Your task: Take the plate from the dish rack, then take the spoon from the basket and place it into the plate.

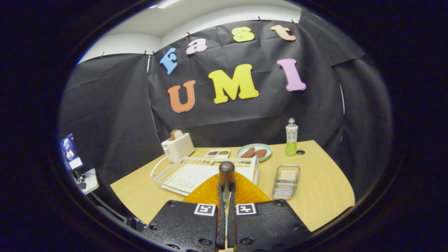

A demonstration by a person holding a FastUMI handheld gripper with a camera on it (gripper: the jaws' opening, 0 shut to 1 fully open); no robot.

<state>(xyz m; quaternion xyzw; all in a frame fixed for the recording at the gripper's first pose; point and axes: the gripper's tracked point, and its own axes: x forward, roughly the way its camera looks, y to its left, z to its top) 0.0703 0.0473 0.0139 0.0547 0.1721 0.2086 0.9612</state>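
- The gripper is clamped on the spoon, both fingers pressed against its pale stem, its dark brown rounded end standing up just past the fingertips.
- The orange plate lies directly beneath the fingers, near the front edge of the wooden surface.
- The white wire dish rack sits just beyond the plate, toward the surface's left edge.
- The clear basket stands beside the plate, toward the right edge.
- Along the back edge stand a white toaster, a small divided tray, a pale green dish and a bottle.
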